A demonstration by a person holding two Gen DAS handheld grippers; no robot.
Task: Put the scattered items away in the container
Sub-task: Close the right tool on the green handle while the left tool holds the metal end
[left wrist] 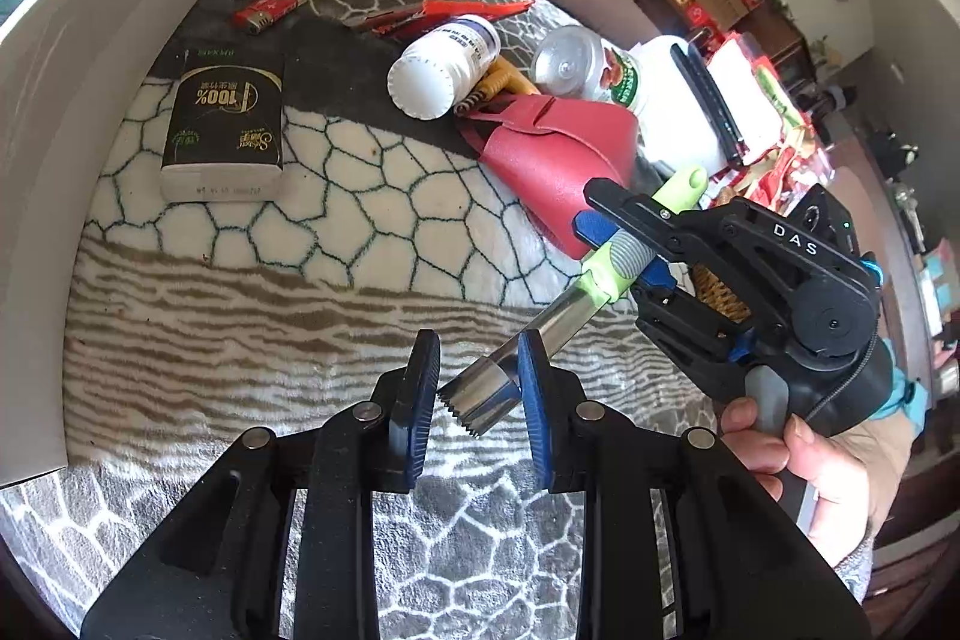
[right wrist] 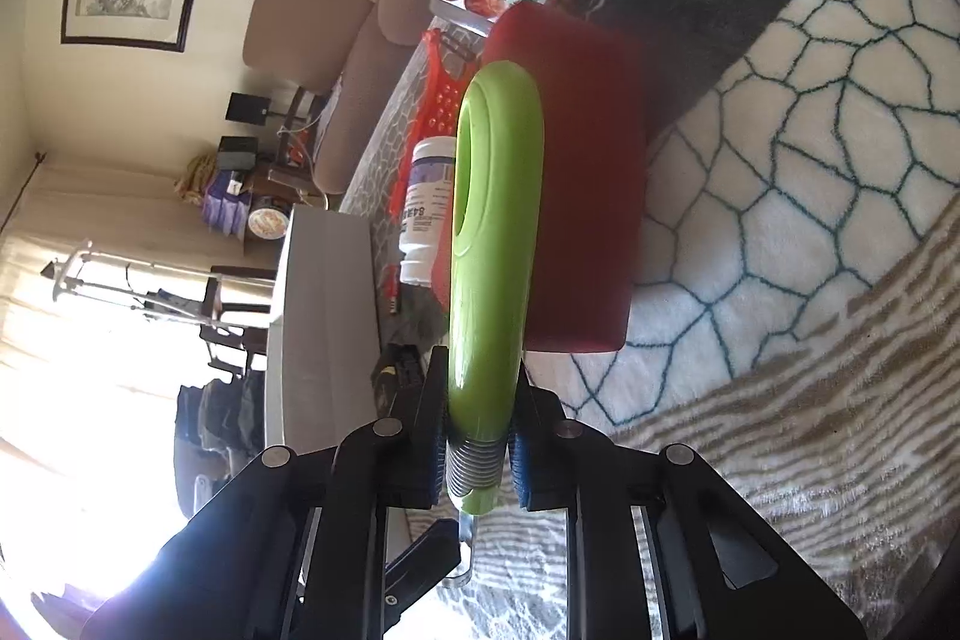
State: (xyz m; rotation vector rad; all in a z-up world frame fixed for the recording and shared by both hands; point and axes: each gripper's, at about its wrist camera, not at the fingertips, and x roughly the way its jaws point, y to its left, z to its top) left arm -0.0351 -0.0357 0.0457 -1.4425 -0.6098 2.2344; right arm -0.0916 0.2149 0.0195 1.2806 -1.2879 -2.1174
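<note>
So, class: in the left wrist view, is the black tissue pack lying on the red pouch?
No. The tissue pack lies on the blanket, well apart from the red pouch.

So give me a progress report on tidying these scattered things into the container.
Done: nothing I can confirm; the white container shows only its wall, its inside hidden. In hand: the right gripper is clamped on the green-handled steel corer, its toothed metal end between the left gripper pads. Left on the blanket: black tissue pack, red lighter, white pill bottle, red leather pouch, clear snack jar.
</note>
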